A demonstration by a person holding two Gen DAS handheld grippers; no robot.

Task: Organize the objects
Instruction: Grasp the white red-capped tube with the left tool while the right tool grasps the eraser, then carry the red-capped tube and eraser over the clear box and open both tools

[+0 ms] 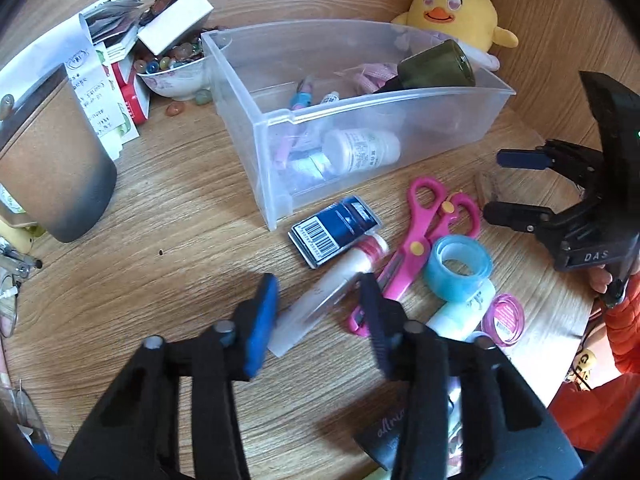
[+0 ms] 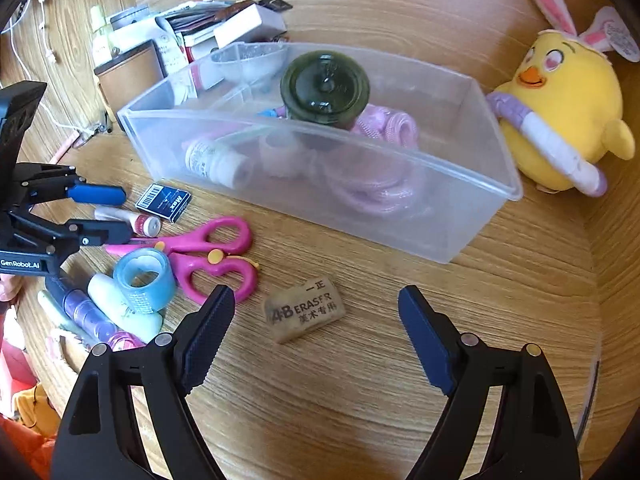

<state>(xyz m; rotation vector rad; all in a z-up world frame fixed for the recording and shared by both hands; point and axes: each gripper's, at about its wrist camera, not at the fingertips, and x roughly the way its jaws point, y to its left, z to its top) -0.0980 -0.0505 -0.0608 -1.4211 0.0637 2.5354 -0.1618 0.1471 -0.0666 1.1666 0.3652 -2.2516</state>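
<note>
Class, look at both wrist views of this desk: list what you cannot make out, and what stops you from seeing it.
- Left wrist view: the clear tube between the left gripper fingers is motion-blurred; contact is unclear.
- Left wrist view: the eraser is mostly hidden behind the right gripper.
- Right wrist view: items low in the clear bin are fogged by its frosted wall.
- Right wrist view: the small white bottle's label is too small to read.

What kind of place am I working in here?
Probably a home desk or craft table: a wooden tabletop strewn with stationery such as pink scissors, a tape roll and an eraser, plus a plush chick and a clear bin.
</note>
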